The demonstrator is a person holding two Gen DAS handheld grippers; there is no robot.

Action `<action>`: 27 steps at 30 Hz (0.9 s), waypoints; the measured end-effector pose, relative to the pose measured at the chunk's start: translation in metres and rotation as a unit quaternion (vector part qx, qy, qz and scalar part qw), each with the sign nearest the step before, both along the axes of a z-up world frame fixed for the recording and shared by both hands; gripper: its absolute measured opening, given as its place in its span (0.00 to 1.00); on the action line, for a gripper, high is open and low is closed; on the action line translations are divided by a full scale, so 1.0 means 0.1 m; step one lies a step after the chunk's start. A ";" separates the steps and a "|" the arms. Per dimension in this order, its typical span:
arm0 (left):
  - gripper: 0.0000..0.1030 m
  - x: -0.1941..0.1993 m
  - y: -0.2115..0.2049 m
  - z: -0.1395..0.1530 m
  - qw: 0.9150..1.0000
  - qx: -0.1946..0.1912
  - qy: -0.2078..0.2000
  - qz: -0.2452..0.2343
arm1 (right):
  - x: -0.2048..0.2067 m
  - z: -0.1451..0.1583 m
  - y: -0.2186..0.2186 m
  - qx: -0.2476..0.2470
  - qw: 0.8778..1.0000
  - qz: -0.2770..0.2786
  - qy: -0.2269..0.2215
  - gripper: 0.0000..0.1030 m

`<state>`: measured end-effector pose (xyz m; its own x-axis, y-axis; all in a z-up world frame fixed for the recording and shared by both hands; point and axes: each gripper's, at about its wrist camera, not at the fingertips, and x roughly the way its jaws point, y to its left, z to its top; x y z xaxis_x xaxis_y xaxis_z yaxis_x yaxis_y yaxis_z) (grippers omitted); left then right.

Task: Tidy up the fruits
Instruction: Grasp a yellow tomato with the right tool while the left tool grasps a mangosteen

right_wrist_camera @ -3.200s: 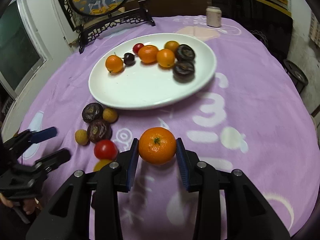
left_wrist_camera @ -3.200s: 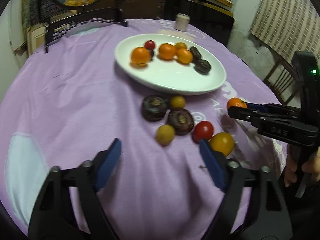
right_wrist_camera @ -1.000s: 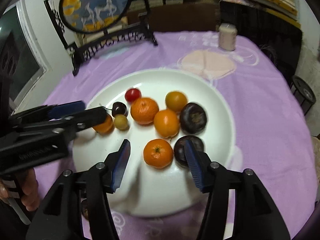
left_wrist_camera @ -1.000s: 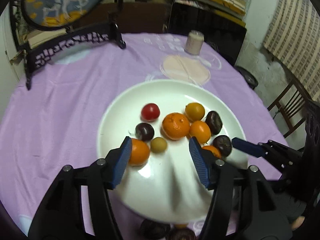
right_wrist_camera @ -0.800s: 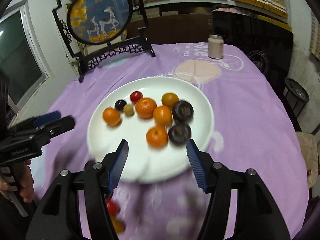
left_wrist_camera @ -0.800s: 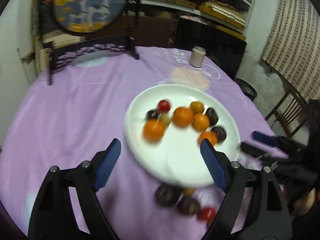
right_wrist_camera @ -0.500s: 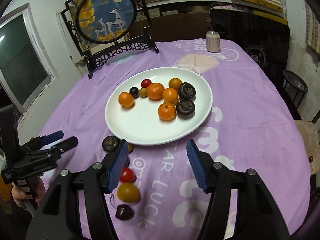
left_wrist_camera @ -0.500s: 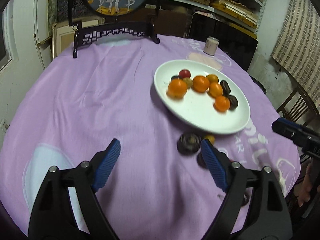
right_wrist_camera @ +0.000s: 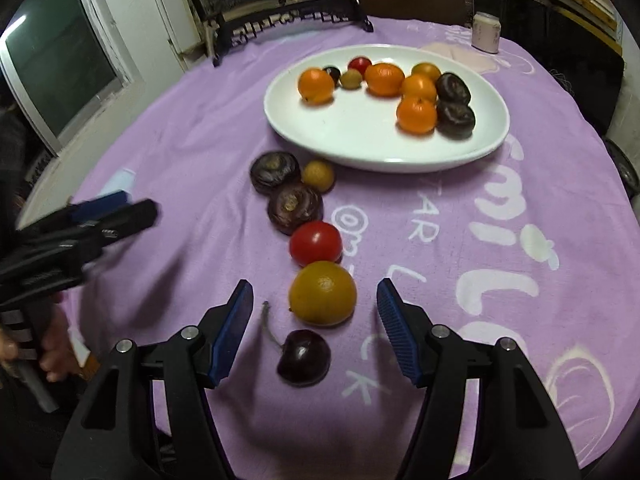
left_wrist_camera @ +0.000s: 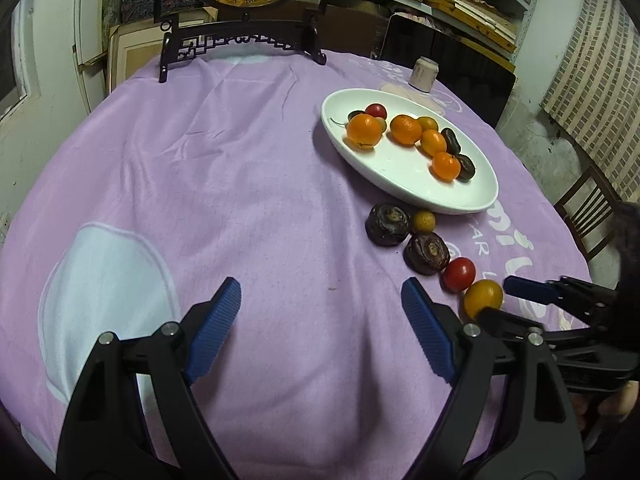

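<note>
While six fruits lie loose on the purple tablecloth, nine more sit in the white plate.

Loose fruits run in a line from the plate's near rim toward the right gripper: two dark mangosteens, a small yellow-brown fruit just beside the first, a red tomato, a yellow-orange citrus, then a dark cherry with its stem. Right gripper's blue pads spread wide, empty, citrus and cherry lying between them. Left gripper likewise spread wide, empty, over bare cloth well left of the fruit line. On the plate: tangerines, two more mangosteens, small red, dark and yellowish fruits, clustered along the far half. Pale can and a dark wooden screen stand at the table's far edge.
</note>
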<state>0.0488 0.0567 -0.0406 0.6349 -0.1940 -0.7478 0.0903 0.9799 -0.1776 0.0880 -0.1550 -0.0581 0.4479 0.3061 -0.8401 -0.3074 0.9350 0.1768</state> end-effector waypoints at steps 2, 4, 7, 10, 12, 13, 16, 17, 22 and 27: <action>0.82 -0.03 0.01 0.01 1.000 0.000 0.000 -0.001 | 0.04 -0.09 0.04 -0.009 1.000 0.004 0.009 0.36; 0.82 -0.06 -0.01 0.01 1.000 -0.007 0.004 -0.008 | 0.04 -0.10 0.04 -0.007 1.000 0.009 0.008 0.36; 0.82 -0.10 -0.15 0.01 0.999 -0.011 0.011 -0.039 | 0.02 0.01 -0.14 0.012 1.000 -0.018 -0.008 0.36; 0.82 -0.14 -0.37 0.02 0.997 -0.002 0.011 -0.076 | 0.01 0.16 -0.42 -0.002 0.997 -0.067 -0.042 0.36; 0.82 -0.14 -0.58 0.01 0.995 0.013 0.009 -0.102 | 0.00 0.20 -0.58 0.001 0.995 -0.086 -0.048 0.36; 0.82 -0.13 -0.62 0.00 0.994 0.018 0.009 -0.105 | -0.02 0.20 -0.66 0.007 0.995 -0.092 -0.047 0.36; 0.82 0.00 -0.77 -0.05 0.994 0.033 0.018 -0.103 | -0.07 0.17 -0.81 0.024 0.994 -0.098 -0.042 0.36; 0.82 0.08 -0.79 -0.08 0.995 0.037 0.021 -0.092 | -0.09 0.16 -0.82 0.027 0.994 -0.097 -0.040 0.36; 0.80 0.44 -0.81 -0.24 0.996 0.060 0.043 -0.049 | -0.16 0.13 -0.91 0.047 0.994 -0.093 -0.036 0.36; 0.80 0.53 -0.94 -0.37 0.994 0.072 0.067 -0.055 | -0.17 0.16 -1.05 0.061 0.992 -0.104 -0.041 0.36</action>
<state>0.1021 -0.0368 -0.0773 0.5083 -0.1412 -0.8495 0.1824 0.9817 -0.0540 0.0714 -0.2605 -0.0423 0.5770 0.2974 -0.7607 -0.1276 0.9527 0.2757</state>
